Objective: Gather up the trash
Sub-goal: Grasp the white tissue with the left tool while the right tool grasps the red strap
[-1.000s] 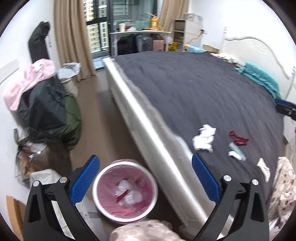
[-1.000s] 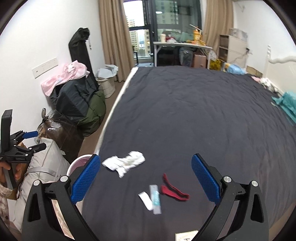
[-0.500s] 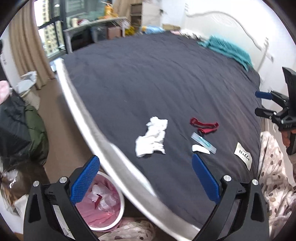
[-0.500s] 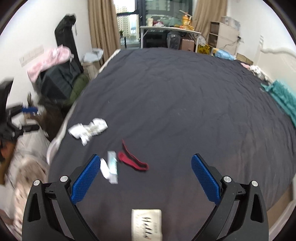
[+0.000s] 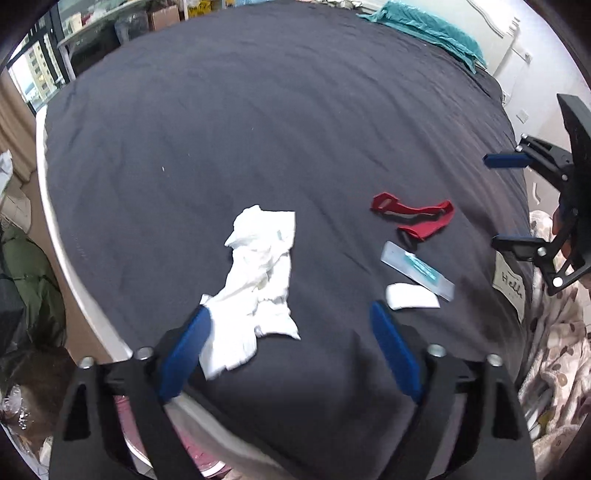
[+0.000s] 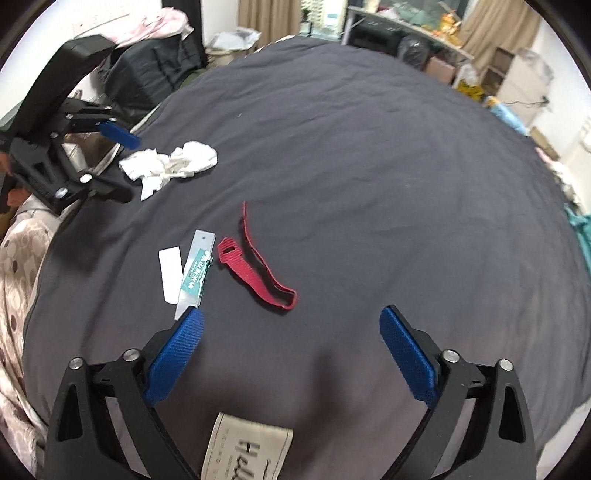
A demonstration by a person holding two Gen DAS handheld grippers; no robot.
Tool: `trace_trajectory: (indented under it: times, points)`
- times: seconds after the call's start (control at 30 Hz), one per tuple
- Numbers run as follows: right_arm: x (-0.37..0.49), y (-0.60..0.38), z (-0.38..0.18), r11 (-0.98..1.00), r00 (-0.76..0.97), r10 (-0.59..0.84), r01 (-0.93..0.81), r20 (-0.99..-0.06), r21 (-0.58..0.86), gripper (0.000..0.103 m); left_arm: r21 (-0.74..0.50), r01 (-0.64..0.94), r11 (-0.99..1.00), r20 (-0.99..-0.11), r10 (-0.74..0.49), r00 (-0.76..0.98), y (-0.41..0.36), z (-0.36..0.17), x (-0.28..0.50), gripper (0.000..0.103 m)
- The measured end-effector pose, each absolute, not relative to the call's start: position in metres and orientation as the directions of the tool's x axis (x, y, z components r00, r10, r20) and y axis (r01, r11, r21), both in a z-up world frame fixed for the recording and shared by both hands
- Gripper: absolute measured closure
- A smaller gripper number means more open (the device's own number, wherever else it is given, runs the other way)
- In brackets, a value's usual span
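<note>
Both grippers have swung down over the bed (image 5: 258, 110): left gripper (image 5: 290, 345) closing, fingers spread astride the crumpled tissue (image 5: 258, 273); right gripper (image 6: 291, 354) narrowing, empty, near the red strap (image 6: 258, 275).

Dark grey quilted bedspread (image 5: 258, 110) carries a crumpled white tissue (image 5: 258, 273), red fabric strap (image 6: 258, 269), and clear teal-printed wrapper (image 6: 195, 273).

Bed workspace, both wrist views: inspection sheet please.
Surface: dark bedspread, wrinkled.
Job's things: crumpled tissue; red strap; clear wrapper; white strip; pink-lined bin beside the bed, mostly hidden.
Clutter: labelled tag; teal cloth.
Grippers: left hand-held gripper closing over the tissue's near end; right hand-held gripper closing, nothing between.
Cables: nothing seen.
Surroundings: desk, bags.
</note>
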State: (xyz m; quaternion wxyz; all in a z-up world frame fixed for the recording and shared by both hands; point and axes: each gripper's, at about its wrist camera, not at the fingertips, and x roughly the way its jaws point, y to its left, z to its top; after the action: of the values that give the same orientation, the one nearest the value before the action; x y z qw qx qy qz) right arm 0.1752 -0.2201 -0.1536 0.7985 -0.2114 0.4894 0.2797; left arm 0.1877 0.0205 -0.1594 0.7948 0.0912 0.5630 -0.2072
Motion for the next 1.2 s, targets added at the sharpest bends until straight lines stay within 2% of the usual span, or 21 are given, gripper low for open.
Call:
trace_trajectory:
  times: [0.03,0.1,0.23,0.27,0.33,0.37,0.4,0.43,0.47,0.53,0.67,1.03,1.2]
  points:
    - [0.18,-0.217,-0.161,0.744,0.343,0.235,-0.666,-0.909,-0.059,0.021,-0.09,0.429,0.899,-0.938,-0.221,0.267,0.021,-0.166,0.193,0.024]
    - [0.187,-0.213,-0.17,0.726,0.308,0.232,-0.686,-0.923,-0.046,0.032,-0.09,0.427,0.9,-0.945,-0.212,0.249,0.02,-0.174,0.199,0.03]
    - [0.195,-0.206,-0.182,0.702,0.274,0.238,-0.711,-0.932,-0.03,0.038,-0.087,0.436,0.896,-0.949,-0.208,0.237,0.018,-0.185,0.205,0.033]
    - [0.195,-0.205,-0.183,0.698,0.268,0.243,-0.716,-0.932,-0.024,0.04,-0.088,0.435,0.896,-0.951,-0.206,0.232,0.018,-0.187,0.206,0.037]
    - [0.197,-0.202,-0.185,0.688,0.245,0.25,-0.726,-0.937,-0.006,0.052,-0.09,0.415,0.905,-0.954,-0.198,0.224,0.021,-0.19,0.208,0.047]
    - [0.198,-0.201,-0.186,0.684,0.23,0.253,-0.729,-0.94,0.006,0.057,-0.1,0.396,0.913,-0.954,-0.201,0.222,0.024,-0.189,0.21,0.054]
    - [0.198,-0.199,-0.189,0.68,0.204,0.259,-0.732,-0.944,0.029,0.067,-0.113,0.377,0.919,-0.952,-0.208,0.222,0.028,-0.19,0.212,0.063]
    - [0.198,-0.196,-0.191,0.681,0.187,0.26,-0.731,-0.947,0.043,0.073,-0.134,0.352,0.926,-0.951,-0.221,0.218,0.033,-0.189,0.214,0.069]
    - [0.198,-0.195,-0.192,0.683,0.182,0.26,-0.729,-0.948,0.048,0.076,-0.169,0.323,0.931,-0.948,-0.243,0.206,0.038,-0.189,0.215,0.077]
    - [0.196,-0.196,-0.187,0.696,0.179,0.283,-0.714,-0.942,0.073,0.09,-0.204,0.289,0.935,-0.942,-0.268,0.202,0.042,-0.185,0.213,0.084]
    - [0.192,-0.21,-0.163,0.74,0.2,0.358,-0.656,-0.912,0.147,0.09,-0.138,0.31,0.941,-0.93,-0.23,0.285,0.033,-0.161,0.194,0.091]
    - [0.152,-0.25,-0.073,0.782,0.369,0.401,-0.615,-0.839,0.103,0.09,-0.047,0.368,0.929,-0.862,-0.224,0.455,0.021,-0.065,0.141,0.091]
    - [0.148,-0.261,-0.051,0.781,0.398,0.406,-0.619,-0.823,0.086,0.09,-0.003,0.367,0.93,-0.827,-0.209,0.523,0.019,-0.027,0.113,0.091]
